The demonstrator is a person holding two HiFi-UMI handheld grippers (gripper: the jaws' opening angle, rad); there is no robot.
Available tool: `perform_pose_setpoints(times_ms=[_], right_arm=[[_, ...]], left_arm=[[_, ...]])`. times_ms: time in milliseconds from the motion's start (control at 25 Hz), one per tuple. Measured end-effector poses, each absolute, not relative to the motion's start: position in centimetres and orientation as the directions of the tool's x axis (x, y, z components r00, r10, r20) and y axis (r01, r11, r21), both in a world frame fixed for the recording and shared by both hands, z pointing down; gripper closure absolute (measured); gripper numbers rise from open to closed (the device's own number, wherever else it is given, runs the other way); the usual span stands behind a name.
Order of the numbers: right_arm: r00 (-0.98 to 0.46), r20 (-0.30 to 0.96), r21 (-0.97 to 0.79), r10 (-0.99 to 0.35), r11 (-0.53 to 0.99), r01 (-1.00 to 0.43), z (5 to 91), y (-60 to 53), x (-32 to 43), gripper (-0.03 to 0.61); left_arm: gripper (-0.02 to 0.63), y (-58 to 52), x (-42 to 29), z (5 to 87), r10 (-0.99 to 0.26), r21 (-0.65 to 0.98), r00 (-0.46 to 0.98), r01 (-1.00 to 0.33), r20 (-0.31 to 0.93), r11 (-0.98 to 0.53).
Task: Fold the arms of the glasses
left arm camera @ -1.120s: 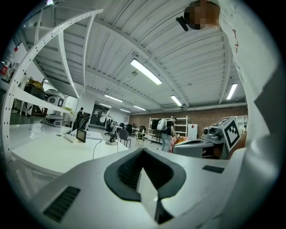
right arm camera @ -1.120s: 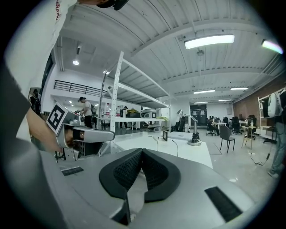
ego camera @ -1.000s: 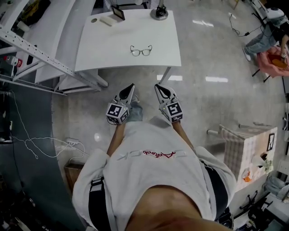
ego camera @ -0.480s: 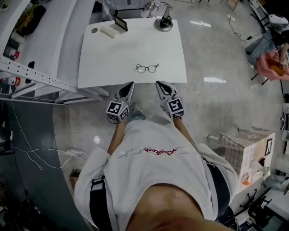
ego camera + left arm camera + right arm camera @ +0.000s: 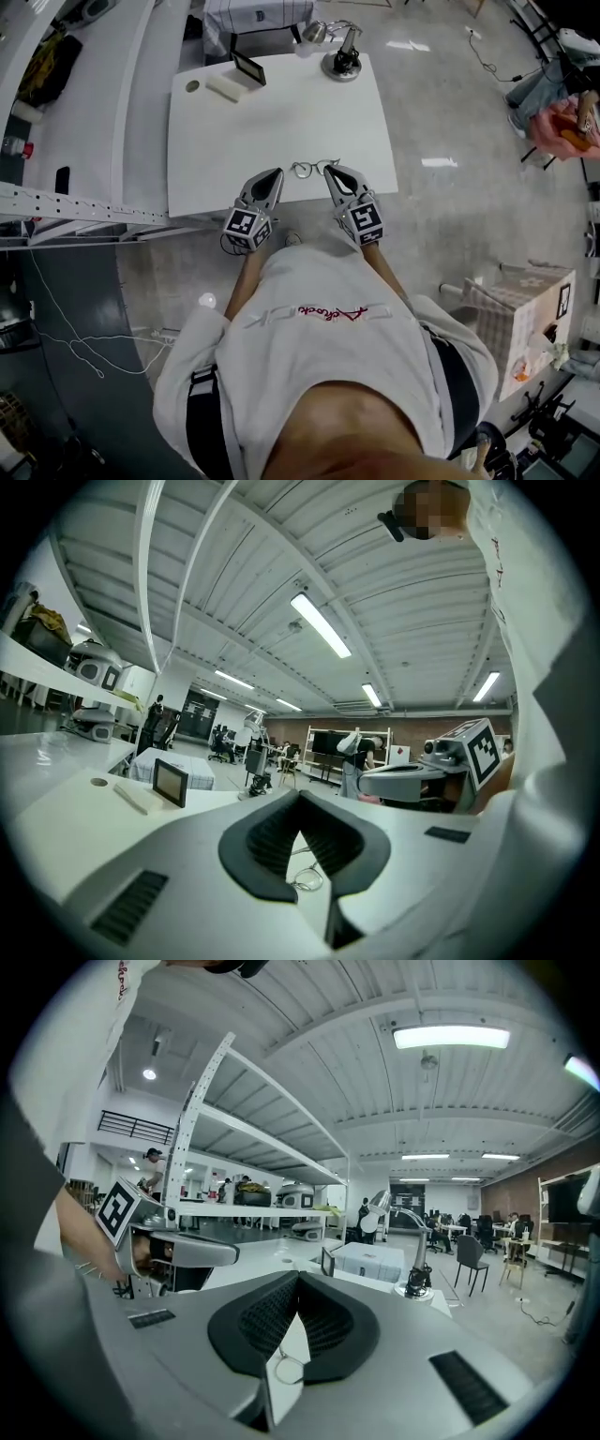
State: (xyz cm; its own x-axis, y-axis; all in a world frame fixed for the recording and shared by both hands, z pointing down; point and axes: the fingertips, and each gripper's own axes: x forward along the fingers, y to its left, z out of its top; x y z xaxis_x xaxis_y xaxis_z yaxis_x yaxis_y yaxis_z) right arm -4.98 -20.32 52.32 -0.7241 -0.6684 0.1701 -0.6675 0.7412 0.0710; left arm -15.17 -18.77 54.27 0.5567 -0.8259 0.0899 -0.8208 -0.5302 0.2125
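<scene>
Head view: lamp (image 5: 342, 62) and screen (image 5: 248, 67) stand far on the table (image 5: 281, 122); glasses (image 5: 312, 169) lie near, between left gripper (image 5: 273, 176) and right gripper (image 5: 332, 172) (both closed, empty).

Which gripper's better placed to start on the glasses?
Right, probably: in the head view the right gripper lies at one end of the glasses, the left gripper a gap short. Both are shut, empty.

Thin-rimmed wire glasses (image 5: 314, 168) lie at the white rectangular table's (image 5: 281, 112) near edge, between the left gripper (image 5: 272, 176) and the right gripper (image 5: 334, 172).
</scene>
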Motion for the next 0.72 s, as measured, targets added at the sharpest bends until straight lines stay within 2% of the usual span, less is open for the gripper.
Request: perform_pose_setpoints(times_ms=[400,720], right_arm=[[-0.633,0.136,0.078,-0.762,0.645,-0.76,52.0,-23.8,-2.6,0.557],[-0.646,0.155,0.041,-0.747,0.659,-0.751,52.5,-25.1,-1.0,0.556]], left_arm=[[0.603,-22.2,-15.4,55.2,-0.81,0.261,0.579,-0.799,0.09,-0.542],[0.603,-23.0,-14.1,56.0,-0.822,0.274,0.555,-0.816,0.124,-0.51]])
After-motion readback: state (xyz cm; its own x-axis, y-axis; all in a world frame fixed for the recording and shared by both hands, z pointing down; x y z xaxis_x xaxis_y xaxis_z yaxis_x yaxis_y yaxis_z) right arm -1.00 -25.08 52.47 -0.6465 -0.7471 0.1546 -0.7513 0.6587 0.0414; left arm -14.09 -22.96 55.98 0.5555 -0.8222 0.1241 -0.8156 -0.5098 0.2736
